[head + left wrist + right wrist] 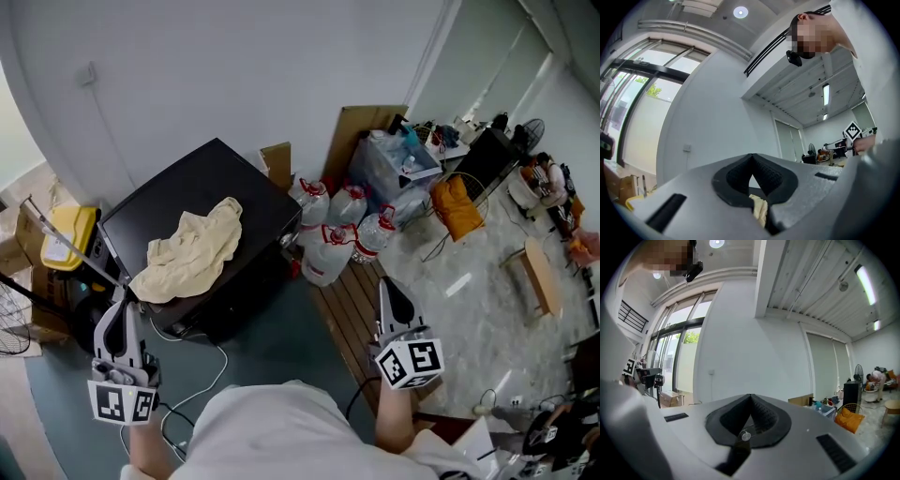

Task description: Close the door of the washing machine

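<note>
**Q:** so where's the person's left gripper at?

**A:** low left, fingers pressed together on nothing, tip just beside the black washing machine's front corner. A cream cloth is dumped on the machine's top. The door can't be made out from the head view.

**Q:** and further right?

**A:** water jugs just beside the machine, then the right gripper, fingers clamped together too, empty, well apart from it.
</note>
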Available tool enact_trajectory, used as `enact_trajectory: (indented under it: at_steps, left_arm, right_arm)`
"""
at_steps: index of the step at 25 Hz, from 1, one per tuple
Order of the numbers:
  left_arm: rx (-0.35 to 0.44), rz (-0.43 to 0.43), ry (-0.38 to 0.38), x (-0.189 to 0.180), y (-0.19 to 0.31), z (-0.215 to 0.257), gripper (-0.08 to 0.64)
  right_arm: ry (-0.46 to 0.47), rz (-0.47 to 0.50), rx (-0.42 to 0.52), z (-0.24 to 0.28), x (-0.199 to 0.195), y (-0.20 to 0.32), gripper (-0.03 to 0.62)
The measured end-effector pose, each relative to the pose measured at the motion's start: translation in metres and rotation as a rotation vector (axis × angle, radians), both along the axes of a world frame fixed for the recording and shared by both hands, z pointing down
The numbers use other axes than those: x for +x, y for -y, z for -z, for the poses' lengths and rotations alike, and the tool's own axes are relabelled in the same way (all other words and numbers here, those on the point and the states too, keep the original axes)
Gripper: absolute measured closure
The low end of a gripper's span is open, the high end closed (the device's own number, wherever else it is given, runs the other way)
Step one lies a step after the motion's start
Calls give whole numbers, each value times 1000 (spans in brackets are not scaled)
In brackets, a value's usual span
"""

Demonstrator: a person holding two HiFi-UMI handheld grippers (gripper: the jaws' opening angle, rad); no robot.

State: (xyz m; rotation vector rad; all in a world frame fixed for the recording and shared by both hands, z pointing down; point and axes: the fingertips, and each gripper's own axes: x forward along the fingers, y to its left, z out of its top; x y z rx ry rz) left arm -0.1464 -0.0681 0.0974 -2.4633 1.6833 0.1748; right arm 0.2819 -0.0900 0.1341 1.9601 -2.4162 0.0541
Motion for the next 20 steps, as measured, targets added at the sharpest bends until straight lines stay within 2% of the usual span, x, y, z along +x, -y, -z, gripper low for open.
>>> enact_trajectory:
  at_steps: [3, 12, 20]
  left_arm:
    - [-1, -1, 13, 0, 0, -1, 555]
    - [-7, -58, -12, 19, -4, 0, 555]
    - [-38, -81, -21, 15, -16, -13, 555]
  right_arm:
    - [-14, 0, 4, 0, -3, 2, 594]
    - [1, 8, 13, 1, -14, -6, 594]
    - [4, 1, -7, -11, -25, -22, 594]
